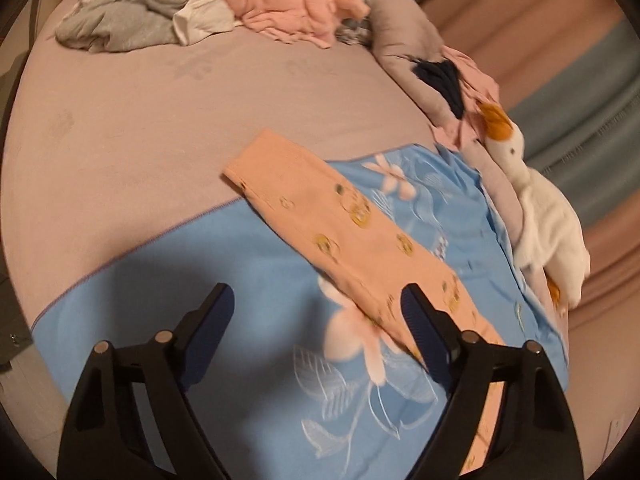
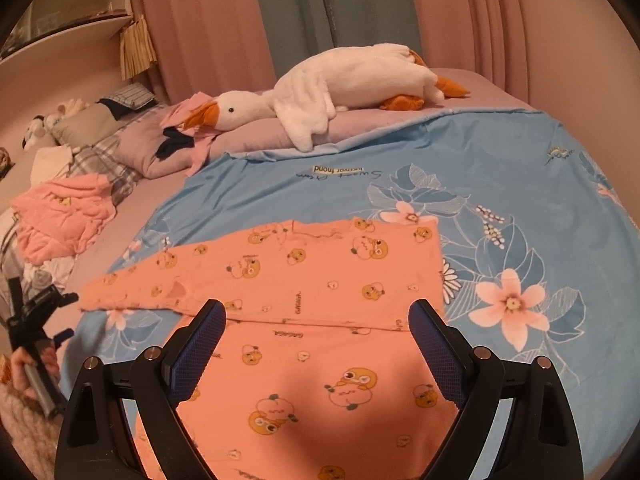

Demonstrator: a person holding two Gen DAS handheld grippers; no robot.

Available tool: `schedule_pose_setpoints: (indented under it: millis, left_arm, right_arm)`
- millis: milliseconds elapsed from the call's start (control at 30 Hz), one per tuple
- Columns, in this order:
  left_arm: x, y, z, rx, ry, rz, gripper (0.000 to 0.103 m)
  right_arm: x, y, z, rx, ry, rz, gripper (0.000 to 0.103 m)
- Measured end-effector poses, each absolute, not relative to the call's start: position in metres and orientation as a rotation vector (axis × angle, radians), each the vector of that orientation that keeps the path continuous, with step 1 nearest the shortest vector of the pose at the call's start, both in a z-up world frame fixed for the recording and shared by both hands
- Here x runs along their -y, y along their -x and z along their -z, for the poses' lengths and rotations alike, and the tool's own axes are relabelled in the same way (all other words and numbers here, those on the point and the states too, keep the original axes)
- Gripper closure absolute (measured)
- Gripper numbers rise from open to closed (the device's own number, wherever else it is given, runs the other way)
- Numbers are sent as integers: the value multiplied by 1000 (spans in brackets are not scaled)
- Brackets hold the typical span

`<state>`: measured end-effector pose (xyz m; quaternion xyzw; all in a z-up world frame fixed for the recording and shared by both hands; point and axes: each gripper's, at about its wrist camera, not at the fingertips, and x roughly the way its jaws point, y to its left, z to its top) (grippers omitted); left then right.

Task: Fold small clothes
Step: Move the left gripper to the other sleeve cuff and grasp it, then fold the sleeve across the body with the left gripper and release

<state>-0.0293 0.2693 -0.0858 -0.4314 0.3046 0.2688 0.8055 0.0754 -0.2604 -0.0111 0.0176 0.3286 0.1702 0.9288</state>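
Note:
A small peach top [image 2: 320, 272] printed with cartoon faces lies flat on the blue floral blanket [image 2: 500, 152]. One sleeve stretches to the left, and a fold line crosses the cloth near the fingertips. My right gripper [image 2: 317, 312] hovers open above the top's middle, with nothing gripped. In the left wrist view the peach sleeve [image 1: 340, 220] runs diagonally over the blanket [image 1: 200, 264]. My left gripper [image 1: 316, 298] is open by the sleeve's lower edge, its right finger [image 1: 420, 316] in front of the cloth and nothing pinched.
A white plush goose [image 2: 340, 84] lies on a mauve pillow at the bed's far side. A heap of pink and grey clothes [image 1: 248, 4] sits on the mauve sheet [image 1: 160, 120]. A hand [image 2: 24, 368] holds a tool at the left edge. Curtains hang behind.

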Motion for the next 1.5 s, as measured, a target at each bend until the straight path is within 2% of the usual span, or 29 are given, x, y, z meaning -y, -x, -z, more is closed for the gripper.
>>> schedule_pose_setpoints:
  millis: [233,300,433,500,533,567,600,733,967,1200,1500]
  left_arm:
    - [-314,16,115,-611,1034,-630,30]
    - [-319,13,119,-608,1023,-653,41]
    - [-326,7,118,-595,1015,-662,48]
    - [-331,5,122,-582,1037,-671,70]
    - [-334,4,125,-581,1049,-680,75]
    - [-336,3,127,-578,1057,-681,86]
    - [-337,1,128,-578,1058,-680,90]
    - [-335,-1,122,-564,1068,-679,94]
    - [-307,-12,77,-529,956,-595,95]
    - [-258,-39,14,-461,832,-429,95]
    - [-172,-79,-15,-513,673,-196,95]
  right_arm:
    - [257,-79,17,-707,-36,-328,11]
    - [257,-80,18,-712,-39,-319,11]
    - [258,-84,19,-719,-46,-307,11]
    - [257,-87,21,-726,-47,-300,11]
    - [256,-88,21,-728,-46,-298,11]
    - [256,-88,22,-730,-46,-298,11]
    - [255,-88,22,-733,-44,-299,11]
    - [253,-88,22,-736,-35,-298,11]
    - [257,-87,19,-723,-44,-291,11]
    - [264,-81,14,-703,-60,-284,11]
    - [278,-77,12,-683,-96,-264,11]
